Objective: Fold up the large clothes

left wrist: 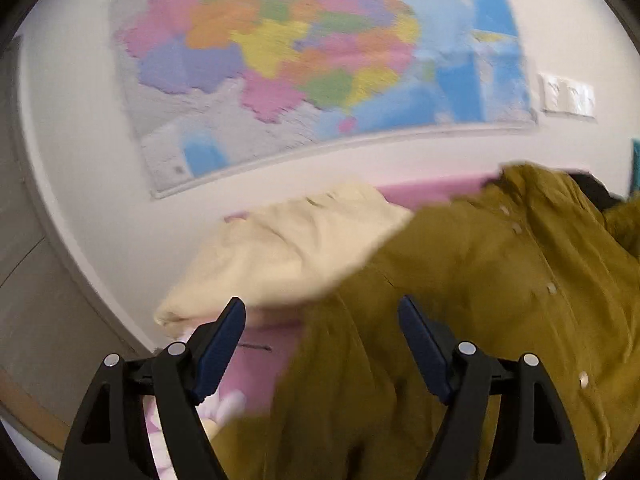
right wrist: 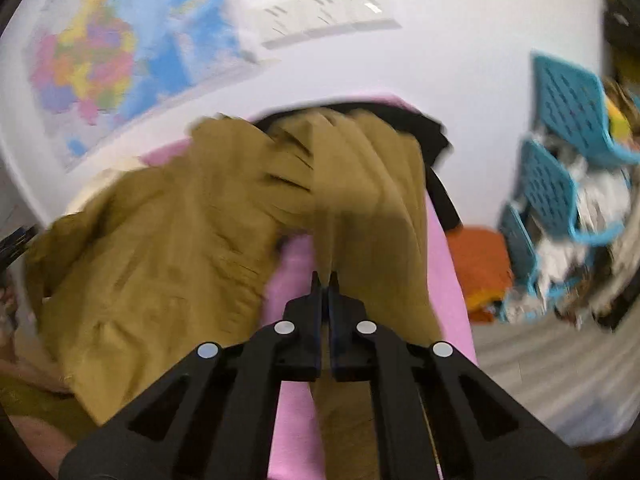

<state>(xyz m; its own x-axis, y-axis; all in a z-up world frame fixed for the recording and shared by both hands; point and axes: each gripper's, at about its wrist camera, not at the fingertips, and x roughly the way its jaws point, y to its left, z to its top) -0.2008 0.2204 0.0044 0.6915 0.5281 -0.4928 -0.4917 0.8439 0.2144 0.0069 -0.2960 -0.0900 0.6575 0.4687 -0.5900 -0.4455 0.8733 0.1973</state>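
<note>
An olive-mustard buttoned garment (left wrist: 480, 280) lies crumpled on a pink surface (left wrist: 256, 364). My left gripper (left wrist: 322, 316) is open, its blue-padded fingers wide apart above the garment's left edge, holding nothing. In the right wrist view the same garment (right wrist: 160, 264) spreads to the left, and a long strip of it runs up between my fingers. My right gripper (right wrist: 325, 280) is shut on that strip of the olive garment, over the pink surface (right wrist: 292, 420). Both views are motion-blurred.
A cream cloth (left wrist: 288, 256) lies left of the garment. A black garment (right wrist: 432, 140) lies behind it. A colourful wall map (left wrist: 304, 60) and wall switches (right wrist: 328, 16) hang behind. Blue chairs (right wrist: 568, 120) and an orange item (right wrist: 480, 264) stand at right.
</note>
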